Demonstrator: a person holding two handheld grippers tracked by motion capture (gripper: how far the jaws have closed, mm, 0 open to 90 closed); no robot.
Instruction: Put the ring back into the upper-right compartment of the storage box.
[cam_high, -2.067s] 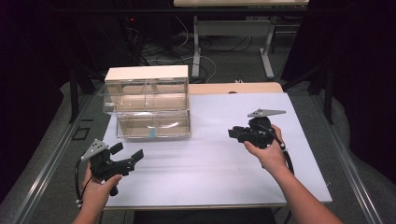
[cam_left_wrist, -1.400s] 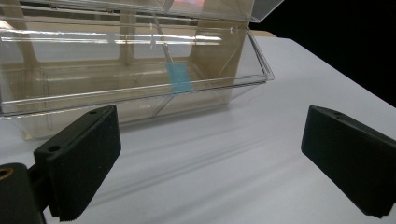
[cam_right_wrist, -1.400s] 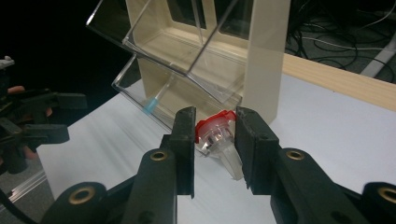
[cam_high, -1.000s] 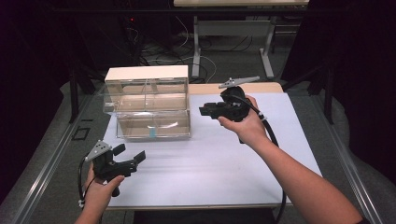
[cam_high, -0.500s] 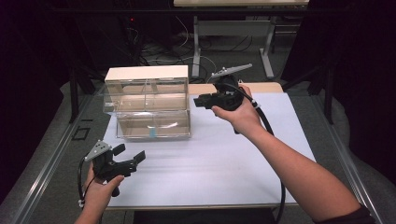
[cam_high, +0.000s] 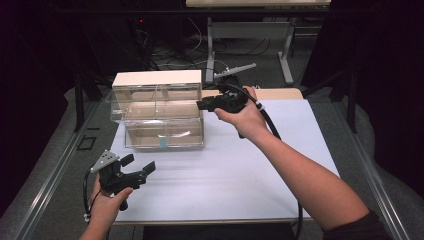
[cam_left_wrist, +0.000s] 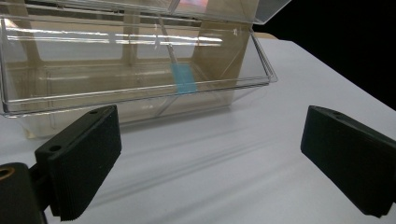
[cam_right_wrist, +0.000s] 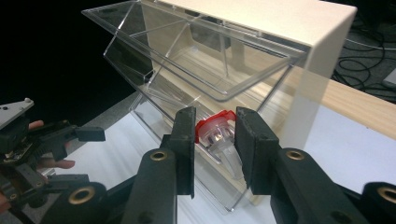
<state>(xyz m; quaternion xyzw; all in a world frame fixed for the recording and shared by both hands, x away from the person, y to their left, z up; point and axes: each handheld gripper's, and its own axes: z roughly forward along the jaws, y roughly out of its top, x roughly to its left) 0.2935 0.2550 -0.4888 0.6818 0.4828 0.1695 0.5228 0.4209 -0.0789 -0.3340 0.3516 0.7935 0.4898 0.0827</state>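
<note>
While the right gripper (cam_right_wrist: 215, 140), jaws clenched on a small red-capped clear plastic piece (cam_right_wrist: 215, 133), hangs beside the clear plastic drawer organiser's (cam_high: 160, 112) right end, the left gripper (cam_high: 131, 169) waits near-left, jaws released.

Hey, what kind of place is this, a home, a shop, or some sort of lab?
Most likely a lab or recording workspace: dark curtains surround a white table, cables lie on the floor behind, and a person works two handheld grippers beside a clear plastic bin organizer.

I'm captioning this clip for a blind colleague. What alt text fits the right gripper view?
The right gripper is shut on a small clear piece with a red cap, held close in front of a clear plastic drawer organizer on a white table. At far left, the person's other hand holds the left gripper.
</note>
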